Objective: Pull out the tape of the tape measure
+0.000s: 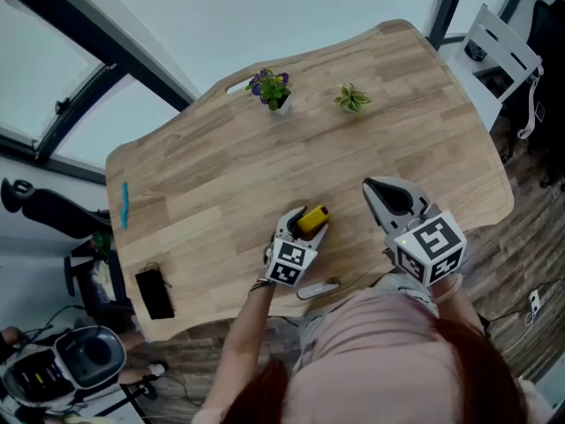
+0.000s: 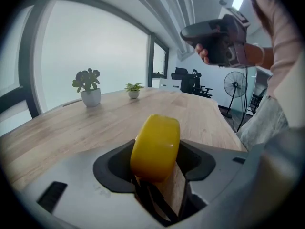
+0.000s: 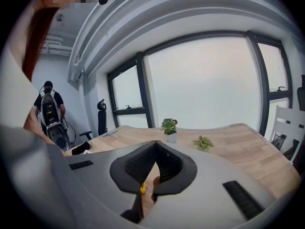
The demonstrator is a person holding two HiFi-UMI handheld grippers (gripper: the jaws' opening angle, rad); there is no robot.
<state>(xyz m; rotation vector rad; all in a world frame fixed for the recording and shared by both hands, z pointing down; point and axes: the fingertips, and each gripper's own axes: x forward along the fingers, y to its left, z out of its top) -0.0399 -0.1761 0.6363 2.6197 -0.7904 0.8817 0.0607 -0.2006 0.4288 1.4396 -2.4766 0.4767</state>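
The wooden tabletop fills most of the head view. Both tools work at its lower edge, close to the person.

The right tool hangs above the wood at lower right with its jaws pressed together and nothing between them. The left tool sits low at lower centre with its jaws spread as wide as they go, and the yellow tape measure stands between them on the tabletop.

No tape is drawn out, so this looks like the approach to the first grasp. The likely next move is to close the left tool on the case to anchor it. The right tool would then come down, open and pinch the tape's end hook, which I cannot locate in any view.

Only the left gripper view shows bare wood between the case and one pad, so the case is not yet clamped. It also shows the right tool raised high at upper right. The right gripper view shows only a yellow speck below its shut jaws.

Near the top of the head view stand a purple-flowered potted plant and a smaller green potted plant.
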